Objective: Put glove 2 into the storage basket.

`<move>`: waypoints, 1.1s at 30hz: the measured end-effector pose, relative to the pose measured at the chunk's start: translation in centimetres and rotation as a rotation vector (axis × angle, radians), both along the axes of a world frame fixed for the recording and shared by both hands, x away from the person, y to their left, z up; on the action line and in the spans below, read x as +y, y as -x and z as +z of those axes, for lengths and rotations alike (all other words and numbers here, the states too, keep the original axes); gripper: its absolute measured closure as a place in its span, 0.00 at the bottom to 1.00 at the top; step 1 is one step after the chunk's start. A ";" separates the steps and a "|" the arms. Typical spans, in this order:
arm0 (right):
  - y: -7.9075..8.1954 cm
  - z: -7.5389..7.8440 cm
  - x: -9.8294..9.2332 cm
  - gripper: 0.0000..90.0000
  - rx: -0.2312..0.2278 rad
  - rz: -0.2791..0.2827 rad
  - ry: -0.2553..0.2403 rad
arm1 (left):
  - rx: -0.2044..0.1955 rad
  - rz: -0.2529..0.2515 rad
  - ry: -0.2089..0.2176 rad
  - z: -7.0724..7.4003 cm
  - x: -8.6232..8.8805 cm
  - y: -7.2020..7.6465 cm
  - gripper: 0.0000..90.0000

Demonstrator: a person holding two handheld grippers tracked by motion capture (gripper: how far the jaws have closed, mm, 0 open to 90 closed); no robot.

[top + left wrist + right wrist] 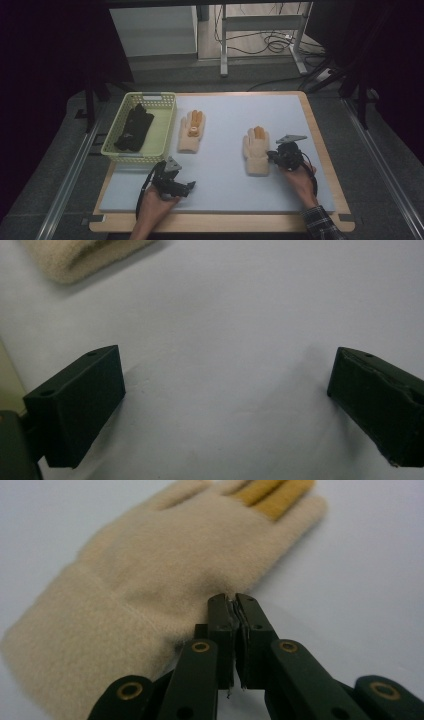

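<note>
Right gripper: jaws closed, empty, tips at edge of cream fleece glove just ahead-left. Left gripper: wide, idle. Advice: reopen, straddle cuff edge, pinch fabric only.

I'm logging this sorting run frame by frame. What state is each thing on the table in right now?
Right glove: flat on the mat, fingers pointing away, its edge at the tips of the right gripper.
Left glove: flat on the mat, untouched.
Basket: upright, holding a dark glove.
Right gripper: jaws shut, at the right glove's edge; whether they pinch any fabric isn't clear.
Left gripper: jaws wide open over bare mat, holding nothing.
</note>
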State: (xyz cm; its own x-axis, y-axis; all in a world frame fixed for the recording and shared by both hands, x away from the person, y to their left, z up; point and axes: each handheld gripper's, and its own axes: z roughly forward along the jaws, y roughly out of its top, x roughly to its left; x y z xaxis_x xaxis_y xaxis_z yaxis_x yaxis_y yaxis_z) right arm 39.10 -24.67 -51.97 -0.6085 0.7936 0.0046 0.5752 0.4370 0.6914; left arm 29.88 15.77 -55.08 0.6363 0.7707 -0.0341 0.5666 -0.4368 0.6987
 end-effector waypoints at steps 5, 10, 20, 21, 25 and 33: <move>0.5 -0.2 1.5 0.94 0.006 0.039 -0.016 | 0.000 0.003 0.003 0.0 0.0 0.0 0.02; 0.8 -0.3 3.8 0.94 0.005 0.095 -0.015 | 0.000 0.004 0.004 0.0 0.0 0.0 0.02; 0.7 1.3 3.7 0.84 -0.029 0.081 -0.015 | 0.000 0.004 0.005 0.0 0.0 0.0 0.02; 0.5 1.7 3.8 0.82 -0.033 0.078 -0.031 | 0.000 0.005 0.004 0.0 0.0 0.0 0.02; 0.0 2.6 5.2 0.79 -0.042 0.104 -0.063 | 0.001 0.004 0.004 0.0 0.0 0.0 0.02; -1.7 3.2 10.4 0.74 -0.035 0.188 -0.091 | 0.000 0.006 0.006 0.0 0.0 0.0 0.02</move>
